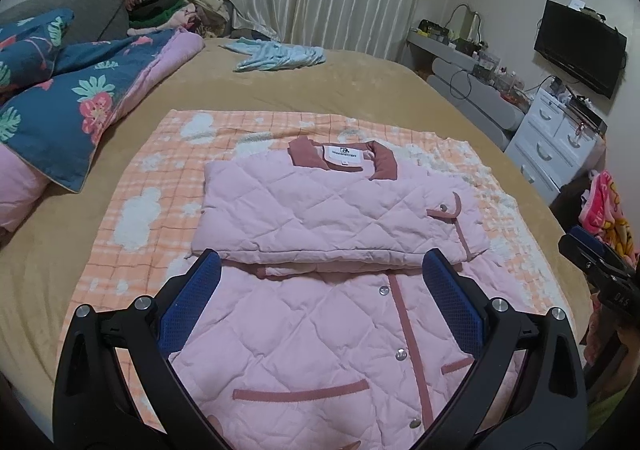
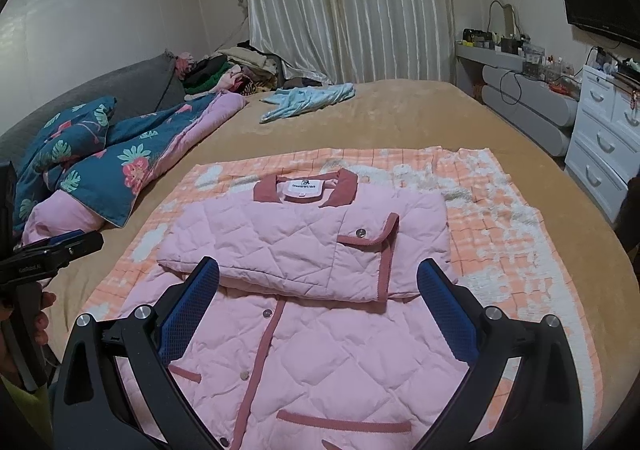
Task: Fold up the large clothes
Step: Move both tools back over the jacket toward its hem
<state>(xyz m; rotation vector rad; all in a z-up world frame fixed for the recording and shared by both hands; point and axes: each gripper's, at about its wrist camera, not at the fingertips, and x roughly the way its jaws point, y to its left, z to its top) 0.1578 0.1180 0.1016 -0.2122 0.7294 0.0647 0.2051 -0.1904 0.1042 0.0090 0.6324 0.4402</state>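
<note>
The pink jacket lies flat on a checked blanket in the middle of the bed, collar at the far end. Its sleeves look already folded across the chest, forming a thick band over the upper half, while the hem end nearest the person is still spread out.

Both grippers hang above that near end with nothing in them: the left gripper has its fingers spread wide, and so does the right gripper.

To my eye the next fold is hem up to collar. I'd have each gripper take a bottom corner, one on each side, biting through all the quilted layers, not just the top one. Lift both together and level, carry the hem over the sleeve band, and lay it square below the collar. The padding is springy, so a press along the crease would help it stay.
</note>
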